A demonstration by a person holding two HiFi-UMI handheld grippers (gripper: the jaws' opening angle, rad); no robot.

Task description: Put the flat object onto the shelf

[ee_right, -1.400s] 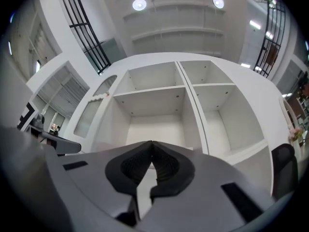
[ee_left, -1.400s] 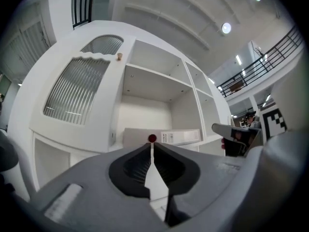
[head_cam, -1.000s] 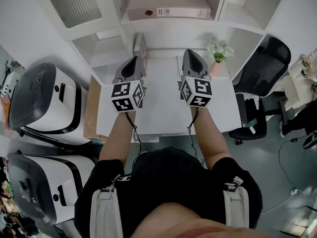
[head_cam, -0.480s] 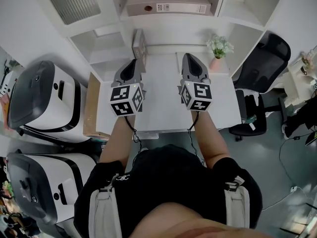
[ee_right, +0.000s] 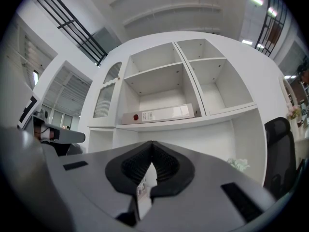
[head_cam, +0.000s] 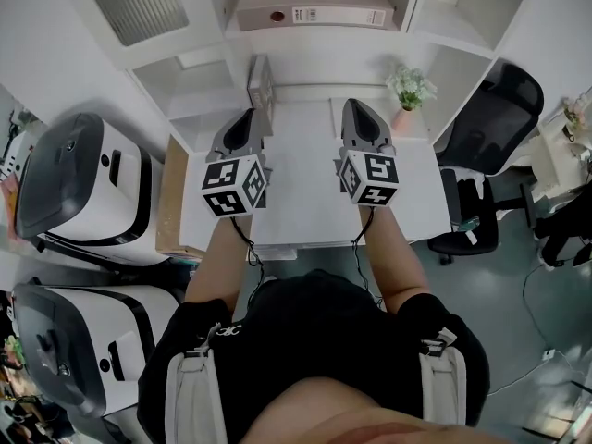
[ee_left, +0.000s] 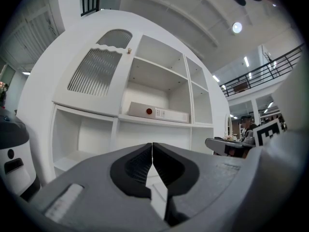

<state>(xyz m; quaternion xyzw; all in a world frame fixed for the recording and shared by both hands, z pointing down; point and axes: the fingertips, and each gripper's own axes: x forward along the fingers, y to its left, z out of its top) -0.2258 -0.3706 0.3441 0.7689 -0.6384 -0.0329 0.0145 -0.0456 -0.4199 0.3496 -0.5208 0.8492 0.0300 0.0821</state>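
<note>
A grey lever-arch binder (head_cam: 310,7) lies flat on a middle shelf of the white shelf unit (head_cam: 190,74); it also shows in the left gripper view (ee_left: 157,112) and the right gripper view (ee_right: 159,114). A second grey binder (head_cam: 262,83) stands upright on the white desk (head_cam: 305,202), against the unit's back. My left gripper (head_cam: 246,118) hovers over the desk just in front of it, jaws shut and empty (ee_left: 152,146). My right gripper (head_cam: 357,109) is level beside it, also shut with nothing held (ee_right: 152,146).
A small potted plant (head_cam: 410,92) stands at the desk's back right. A black office chair (head_cam: 495,109) is to the right. Two white-and-black machines (head_cam: 79,188) (head_cam: 65,340) and a cardboard box (head_cam: 171,202) sit left of the desk.
</note>
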